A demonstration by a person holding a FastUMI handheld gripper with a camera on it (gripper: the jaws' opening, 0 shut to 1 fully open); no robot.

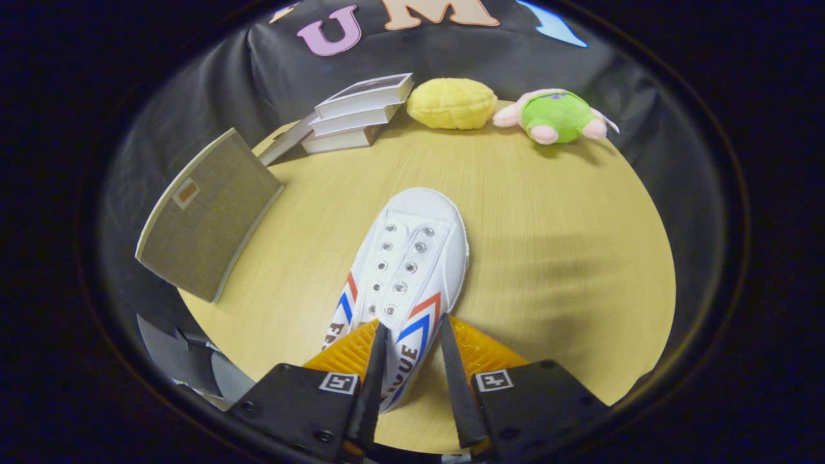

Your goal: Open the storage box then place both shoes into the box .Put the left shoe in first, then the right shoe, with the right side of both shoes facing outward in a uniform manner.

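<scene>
Gripper [412, 361] at lower centre of the frame clenches the shoe's [406, 270] side wall; such a thin hold could let it twist or slip when lifted.

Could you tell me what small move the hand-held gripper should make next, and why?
Probably lift the white shoe off the table: the hand-held gripper appears shut on its right side wall, and the box lid already stands open.

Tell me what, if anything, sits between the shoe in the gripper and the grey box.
Nothing visible does. The gripper straddles the white canvas sneaker's heel side; bare wooden tabletop lies between it and the grey lidded storage box beyond the fingers.
</scene>
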